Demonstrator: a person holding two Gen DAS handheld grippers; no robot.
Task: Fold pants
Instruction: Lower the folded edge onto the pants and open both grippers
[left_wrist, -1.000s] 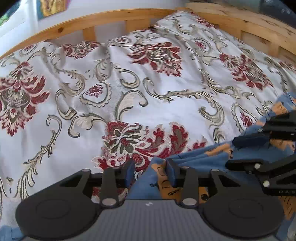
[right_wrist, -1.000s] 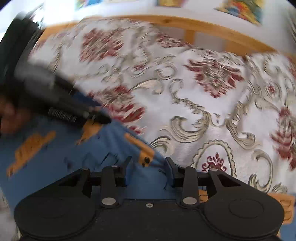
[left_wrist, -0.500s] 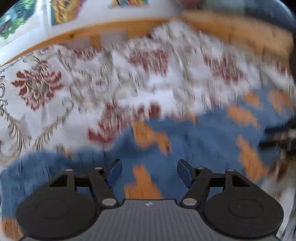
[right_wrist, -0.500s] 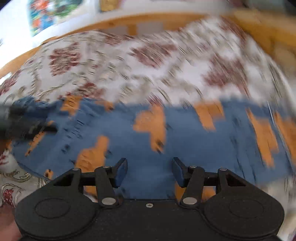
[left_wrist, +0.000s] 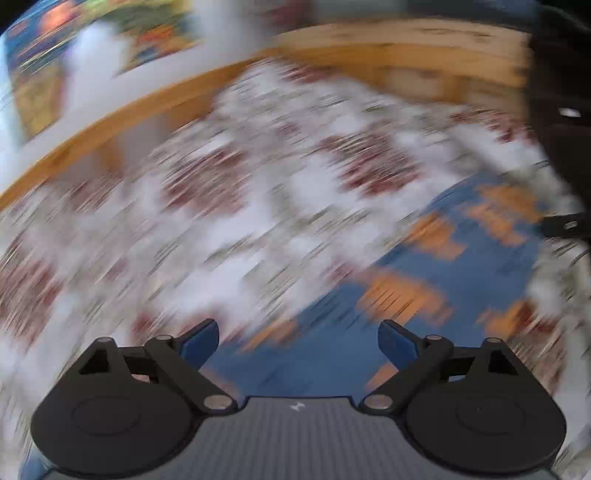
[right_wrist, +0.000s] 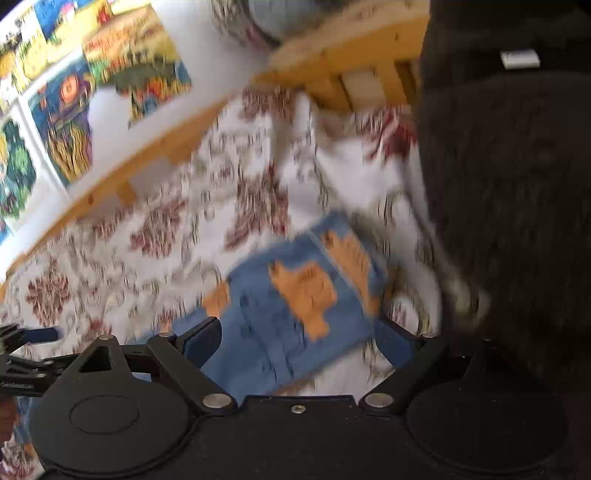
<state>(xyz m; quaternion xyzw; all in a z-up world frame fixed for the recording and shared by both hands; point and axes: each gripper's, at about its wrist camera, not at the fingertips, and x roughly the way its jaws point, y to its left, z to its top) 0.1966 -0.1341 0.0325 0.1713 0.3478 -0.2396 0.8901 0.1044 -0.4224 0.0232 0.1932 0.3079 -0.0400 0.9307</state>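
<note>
The pants (right_wrist: 288, 306) are blue with orange patches and lie as a compact folded bundle on the floral bedspread (right_wrist: 166, 236). My right gripper (right_wrist: 299, 341) is open wide just above their near edge, with nothing between its fingers. In the heavily blurred left wrist view the pants (left_wrist: 424, 280) lie ahead and to the right. My left gripper (left_wrist: 299, 341) is also open wide and holds nothing. It shows again in the right wrist view as the left gripper (right_wrist: 33, 349) at the far left edge, off the pants.
A wooden bed frame (right_wrist: 140, 184) runs along the far side of the bed, with colourful pictures (right_wrist: 66, 110) on the wall behind it. A person's dark clothing (right_wrist: 517, 184) fills the right side of the view, close to the pants.
Both grippers have opened from nearly shut to wide, let go of the pants and swung back from them. The pants now lie as a smaller folded bundle.
</note>
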